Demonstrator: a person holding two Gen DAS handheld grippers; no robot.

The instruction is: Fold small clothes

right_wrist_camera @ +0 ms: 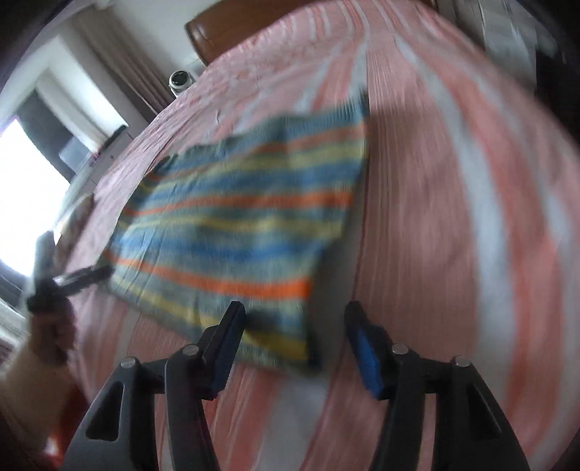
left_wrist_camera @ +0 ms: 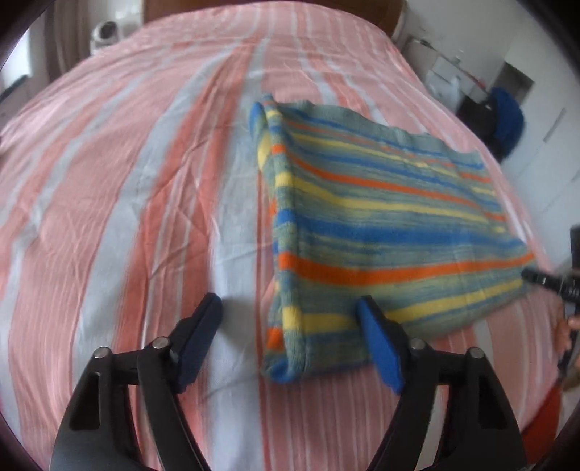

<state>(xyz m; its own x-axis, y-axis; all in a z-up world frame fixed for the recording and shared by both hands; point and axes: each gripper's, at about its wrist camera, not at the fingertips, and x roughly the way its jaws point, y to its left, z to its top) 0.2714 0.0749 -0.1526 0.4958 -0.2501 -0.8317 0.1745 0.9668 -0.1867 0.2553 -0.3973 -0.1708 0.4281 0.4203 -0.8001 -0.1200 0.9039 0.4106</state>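
The left gripper, black with blue pads, hangs with its jaws spread wide and nothing pinched. Its right finger overlaps the near edge of the striped knitted garment, a folded rectangle of grey-green knit banded in blue, orange and yellow; whether the pad touches the knit cannot be told. Its left finger stands over bare bedding. From this gripper the garment stretches away toward one and two o'clock, its thick folded edge running from six up to twelve o'clock on the garment's left side. It lies flat on the pink, salmon and white striped bedsheet, which fills the view. At three o'clock, just at the garment's far corner, the dark tip of the other tool shows.

The right gripper, of the same build, also has its jaws apart with nothing between the pads. The near corner of the same striped knitted garment lies just ahead of it, partly behind the left finger, while the right finger stands over the sheet. This view is blurred. The garment extends toward ten and eleven o'clock. At nine o'clock a person's hand grips the left tool, whose dark tip sits at the garment's left corner. A brown headboard shows at twelve o'clock.
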